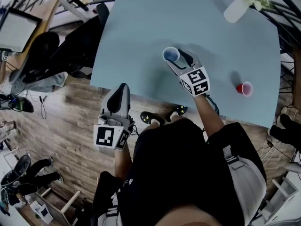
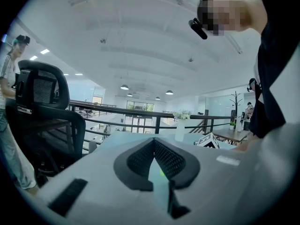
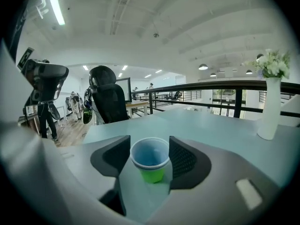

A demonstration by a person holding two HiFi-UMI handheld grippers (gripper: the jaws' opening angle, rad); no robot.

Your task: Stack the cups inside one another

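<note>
The right gripper point(image 1: 173, 58) has its jaws wide around a blue cup point(image 3: 150, 153) nested in a green cup point(image 3: 153, 175), the pads seemingly touching the rim. The left gripper point(image 1: 123, 87) is closed and empty, off the table point(image 1: 141, 36). A red cup point(image 1: 244, 88) stands well apart, and a vase point(image 1: 235, 9) is beyond.

Smooth plastic cup point(image 3: 150, 159), matt table point(image 1: 141, 27)

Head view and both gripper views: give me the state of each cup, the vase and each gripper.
Blue cup: upright, nested in the green cup.
Green cup: upright on the table.
Red cup: upright, alone, not stacked.
Vase: upright, holding flowers.
Right gripper: fingers closed on the blue cup's rim.
Left gripper: fingers shut, empty, off the table.
</note>
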